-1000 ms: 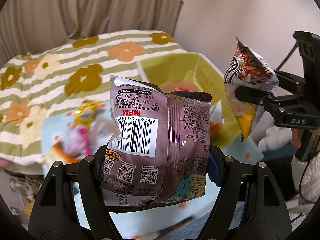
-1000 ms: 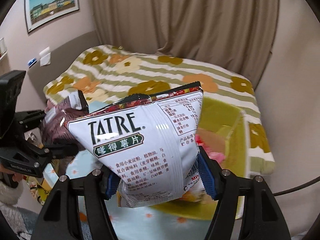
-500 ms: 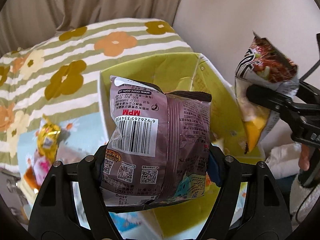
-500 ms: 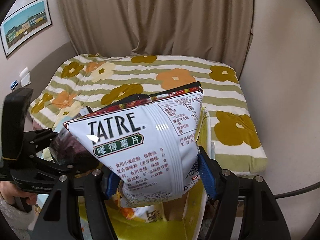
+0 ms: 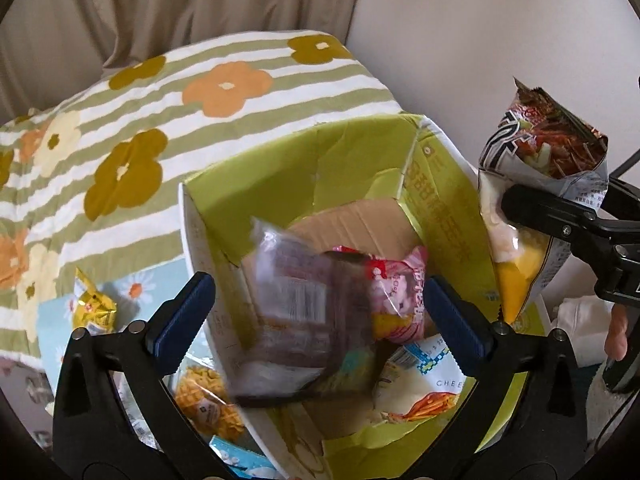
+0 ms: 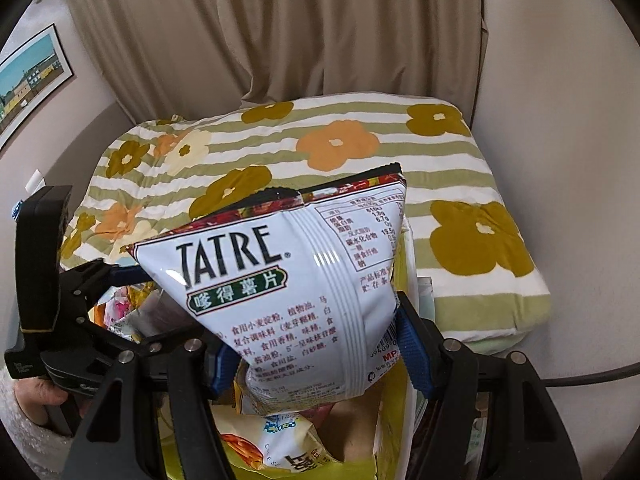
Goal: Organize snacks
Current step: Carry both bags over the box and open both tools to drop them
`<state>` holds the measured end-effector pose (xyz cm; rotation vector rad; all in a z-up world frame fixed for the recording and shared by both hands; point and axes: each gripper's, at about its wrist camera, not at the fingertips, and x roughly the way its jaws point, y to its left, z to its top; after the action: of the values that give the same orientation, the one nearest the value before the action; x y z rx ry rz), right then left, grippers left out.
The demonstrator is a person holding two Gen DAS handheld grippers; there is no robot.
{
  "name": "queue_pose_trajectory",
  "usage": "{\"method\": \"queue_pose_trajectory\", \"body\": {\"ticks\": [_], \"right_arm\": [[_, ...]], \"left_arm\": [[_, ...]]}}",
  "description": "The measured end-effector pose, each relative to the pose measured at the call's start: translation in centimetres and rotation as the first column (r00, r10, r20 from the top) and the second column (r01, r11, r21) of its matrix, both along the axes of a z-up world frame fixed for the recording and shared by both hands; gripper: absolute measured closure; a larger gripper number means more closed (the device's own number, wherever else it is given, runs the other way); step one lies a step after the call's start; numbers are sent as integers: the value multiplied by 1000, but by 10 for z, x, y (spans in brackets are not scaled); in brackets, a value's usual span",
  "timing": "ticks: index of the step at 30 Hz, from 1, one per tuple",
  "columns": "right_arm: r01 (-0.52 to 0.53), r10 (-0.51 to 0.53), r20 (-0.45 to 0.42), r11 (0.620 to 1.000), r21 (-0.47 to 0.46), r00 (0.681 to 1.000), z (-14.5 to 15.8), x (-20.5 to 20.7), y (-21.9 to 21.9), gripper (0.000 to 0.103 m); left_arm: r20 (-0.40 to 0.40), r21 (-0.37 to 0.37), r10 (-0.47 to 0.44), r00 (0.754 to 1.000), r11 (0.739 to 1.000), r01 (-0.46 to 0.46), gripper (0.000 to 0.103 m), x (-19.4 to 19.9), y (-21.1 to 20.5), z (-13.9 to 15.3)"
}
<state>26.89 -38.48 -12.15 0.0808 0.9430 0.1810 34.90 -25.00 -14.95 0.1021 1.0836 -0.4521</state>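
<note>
We are filling the green box (image 5: pixel 440 184) on the bed. Our left gripper (image 5: pixel 318 320) stands wide, and the blurred purple packet (image 5: pixel 304 320) seems to be dropping inside. Our right gripper (image 6: pixel 316 348) pinches the white chip bag (image 6: pixel 288 280) above the box; letting go comes next.

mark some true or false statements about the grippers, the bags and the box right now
1. The left gripper is open. True.
2. The purple bag is clamped in the left gripper. False: it is blurred, loose between the open fingers, over the box.
3. The right gripper is shut on the white bag. True.
4. The box is empty. False: a pink pack and a cheese snack bag lie in it.
5. A gold packet lies outside the box. True.
</note>
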Motion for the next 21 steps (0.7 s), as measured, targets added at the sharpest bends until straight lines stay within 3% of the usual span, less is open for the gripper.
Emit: {"method": "queue_pose_trajectory", "body": {"ticks": [10,17,21], "right_arm": [[5,-4,-25,1000,10,1000,-5,-4,5,39],[-17,16,-29,999,-51,999,-13,-1,17,39],[-35,32,-58,998,-53,998,-27,6,21,37]], "left_arm": [[59,38,57,997,998,-59,0,-29,19,11],[85,33,102,991,994,-105,0,-45,35,20],[73,-11,144,987,990,-144,0,-57,49,24]]}}
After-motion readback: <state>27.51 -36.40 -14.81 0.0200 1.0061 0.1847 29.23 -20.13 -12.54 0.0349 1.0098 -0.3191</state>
